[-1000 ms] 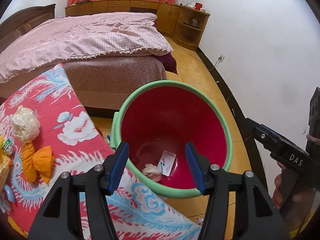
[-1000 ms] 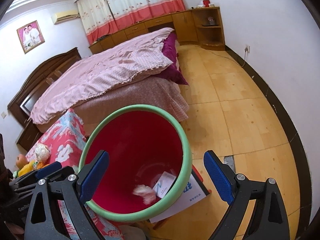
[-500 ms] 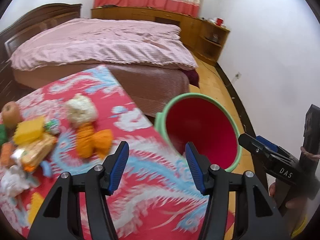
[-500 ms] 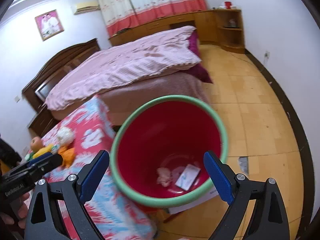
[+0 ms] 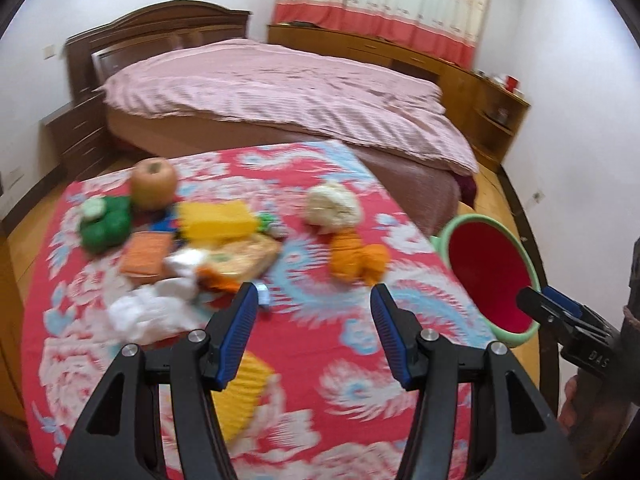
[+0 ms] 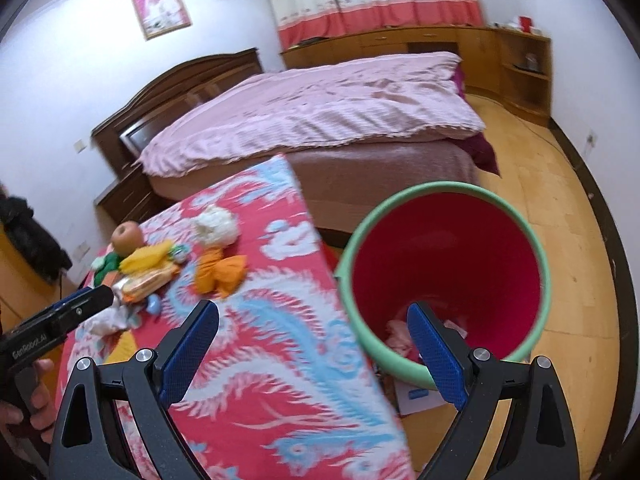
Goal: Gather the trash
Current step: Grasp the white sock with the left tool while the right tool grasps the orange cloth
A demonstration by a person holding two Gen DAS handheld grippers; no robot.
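On the red patterned desk (image 5: 312, 344), crumpled white tissue (image 5: 140, 314) lies at the left beside the snack wrappers (image 5: 240, 258), just ahead of your left claw (image 5: 312, 332), which hangs half-open and empty; bring it down over the tissue square-on and pinch at the thickest fold, leaving the apple (image 5: 154, 184) alone. Your right claw (image 6: 312, 354), wide and empty, straddles the desk edge beside the green-rimmed red bin (image 6: 540, 264); keep it clear of the drop path
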